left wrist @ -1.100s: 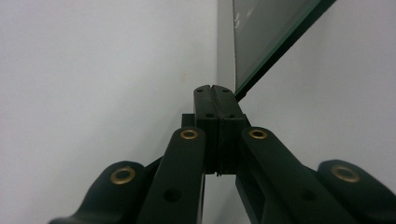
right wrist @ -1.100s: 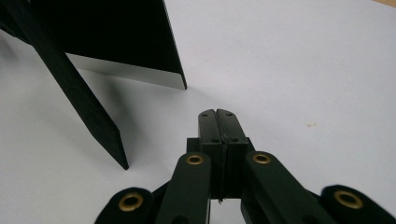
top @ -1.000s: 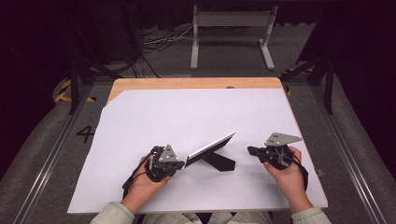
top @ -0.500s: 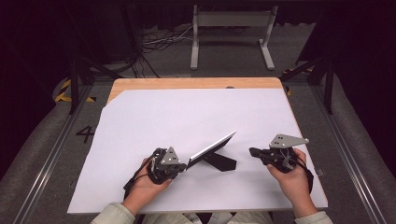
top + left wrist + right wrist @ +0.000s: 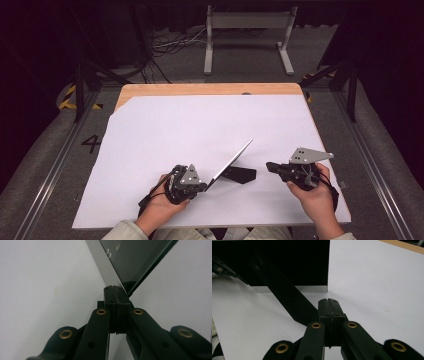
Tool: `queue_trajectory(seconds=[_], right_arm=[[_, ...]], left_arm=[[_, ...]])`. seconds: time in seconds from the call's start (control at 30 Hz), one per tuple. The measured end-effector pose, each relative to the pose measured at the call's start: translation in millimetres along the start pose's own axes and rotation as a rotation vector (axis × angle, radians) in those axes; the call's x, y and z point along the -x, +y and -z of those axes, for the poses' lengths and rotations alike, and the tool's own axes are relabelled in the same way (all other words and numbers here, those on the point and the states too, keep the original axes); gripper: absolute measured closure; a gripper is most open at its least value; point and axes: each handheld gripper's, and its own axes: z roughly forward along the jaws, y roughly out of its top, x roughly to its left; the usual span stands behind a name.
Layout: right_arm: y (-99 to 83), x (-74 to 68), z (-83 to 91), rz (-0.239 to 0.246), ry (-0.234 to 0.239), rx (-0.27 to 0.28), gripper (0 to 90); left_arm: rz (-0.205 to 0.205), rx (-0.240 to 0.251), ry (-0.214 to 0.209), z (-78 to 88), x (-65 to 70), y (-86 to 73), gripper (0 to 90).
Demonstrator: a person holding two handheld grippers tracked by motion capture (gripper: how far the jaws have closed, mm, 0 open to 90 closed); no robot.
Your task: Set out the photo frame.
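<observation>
A thin flat panel [image 5: 232,161] with a silver edge stands tilted on the white sheet [image 5: 200,125], propped by a black strut [image 5: 240,175] behind it. My left gripper [image 5: 205,186] is shut, and its tips touch the panel's near lower corner. In the left gripper view the closed jaws [image 5: 115,287] meet the corner of the dark panel [image 5: 135,262] with nothing between them. My right gripper [image 5: 270,166] is shut and empty, a little to the right of the strut and pointing at it. The right gripper view shows its tips [image 5: 328,300] just short of the strut [image 5: 284,295].
The white sheet covers most of a wooden tabletop [image 5: 200,89], whose far edge shows bare. A metal frame stand [image 5: 247,30] and cables lie on the floor beyond. Grey rails [image 5: 370,150] run along both sides of the table.
My right hand has drifted slightly right and up, away from the strut. The left gripper and the panel have stayed about where they were.
</observation>
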Motion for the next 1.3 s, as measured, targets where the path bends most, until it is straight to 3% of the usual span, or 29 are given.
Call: queue_trajectory(seconds=[0.63, 1.3], right_arm=[[-1.0, -4.2, 11.8, -0.026, 0.003, 0.008, 90.0], [4.5, -3.2, 23.9, -0.120, 0.023, 0.033, 84.8]], left_arm=[[-0.061, -0.018, -0.067, -20.7, 27.6, 16.7, 90.0], [-0.079, 0.006, -0.108, -35.9, 43.3, 30.6, 90.0]])
